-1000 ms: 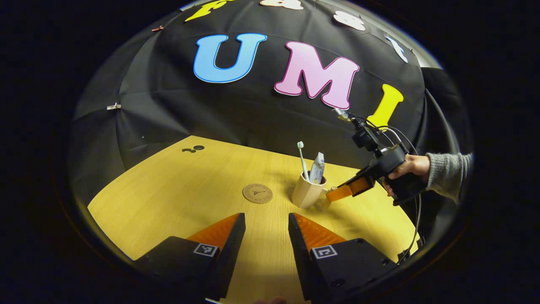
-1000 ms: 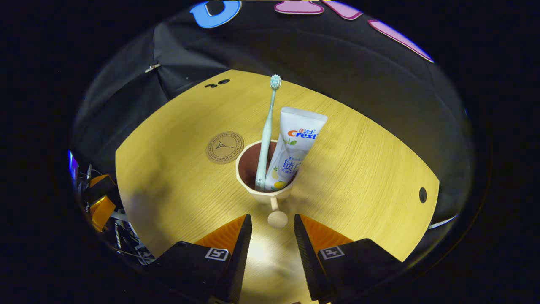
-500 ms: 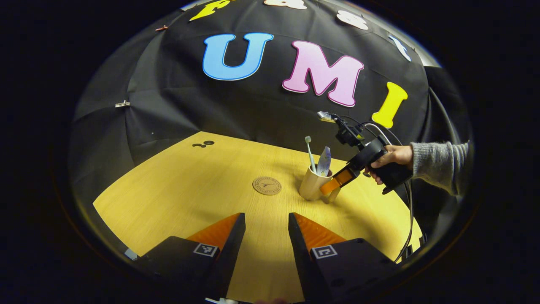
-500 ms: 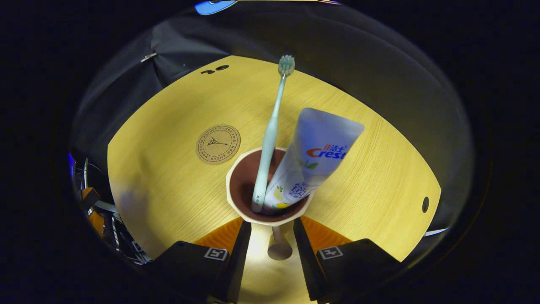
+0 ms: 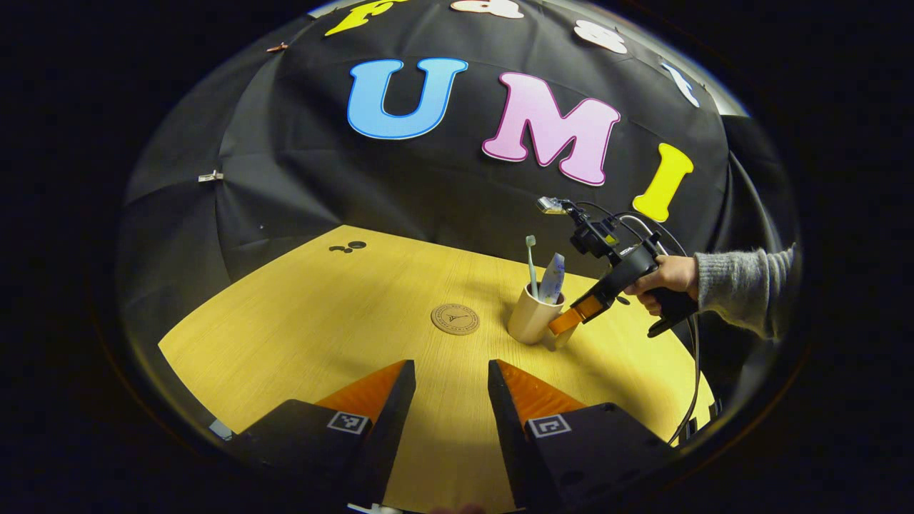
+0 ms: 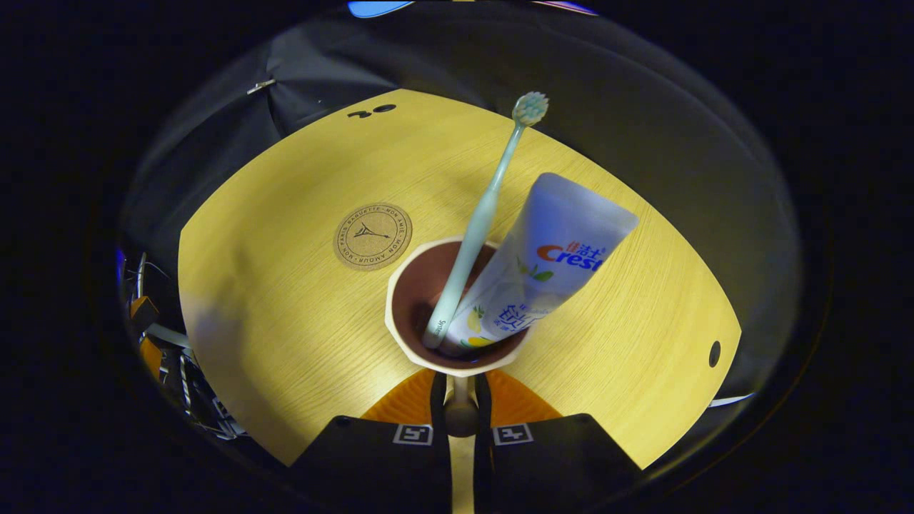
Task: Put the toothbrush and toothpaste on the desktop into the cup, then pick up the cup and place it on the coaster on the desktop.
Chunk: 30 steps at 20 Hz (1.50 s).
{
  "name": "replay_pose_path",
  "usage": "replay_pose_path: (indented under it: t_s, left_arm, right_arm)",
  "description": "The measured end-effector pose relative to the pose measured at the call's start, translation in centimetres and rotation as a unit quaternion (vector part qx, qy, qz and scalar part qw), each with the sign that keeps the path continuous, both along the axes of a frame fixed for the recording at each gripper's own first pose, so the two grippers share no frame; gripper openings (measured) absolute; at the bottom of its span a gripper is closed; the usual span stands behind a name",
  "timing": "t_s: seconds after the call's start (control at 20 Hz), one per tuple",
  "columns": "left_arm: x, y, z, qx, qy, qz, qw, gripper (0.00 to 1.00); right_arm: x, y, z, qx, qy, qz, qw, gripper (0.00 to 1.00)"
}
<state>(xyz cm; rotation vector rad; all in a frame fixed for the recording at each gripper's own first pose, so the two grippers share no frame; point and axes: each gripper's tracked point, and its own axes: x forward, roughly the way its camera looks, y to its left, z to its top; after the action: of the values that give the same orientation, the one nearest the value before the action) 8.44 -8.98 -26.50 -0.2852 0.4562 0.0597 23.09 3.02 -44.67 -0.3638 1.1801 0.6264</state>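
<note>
The cup (image 6: pixel 457 314) stands on the desktop (image 6: pixel 300 343), just beside the coaster (image 6: pixel 372 236) but not on it. Inside it lean the toothbrush (image 6: pixel 485 214) (bristles up, handle end at the bottom) and the toothpaste (image 6: pixel 550 250) tube, side by side. The right gripper (image 6: pixel 460 400) has its fingers clamped together on the cup's handle (image 6: pixel 460 414). In the left gripper view, a hand (image 5: pixel 668 278) holds that gripper at the cup. The left gripper (image 5: pixel 450 385) hovers over bare wood nearer the table's edge, fingers apart and holding nothing.
</note>
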Motion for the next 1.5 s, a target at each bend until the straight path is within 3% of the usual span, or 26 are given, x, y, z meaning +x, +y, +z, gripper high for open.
replay_pose_path:
  t_s: [0.3,0.55,0.95,1.5]
  left_arm:
    - [-0.3,1.0,0.1,-0.008,0.002,0.0,1.0,0.66]
    - [-0.7,2.6,0.6,-0.01,-0.006,0.003,1.0,0.66]
    - [-1.5,5.7,-0.1,-0.016,-0.003,0.018,1.0,0.66]
    - [-1.4,7.8,-1.0,-0.034,0.007,0.027,0.999,0.66]
  right_arm:
    - [0.0,3.1,2.7,0.04,-0.001,-0.017,0.999,0.15]
    - [0.6,6.9,3.8,0.054,-0.003,-0.006,0.999,0.15]
    - [1.2,12.5,2.4,0.045,0.002,0.023,0.999,0.15]
    - [2.1,15.9,-0.7,0.018,0.016,0.032,0.999,0.15]
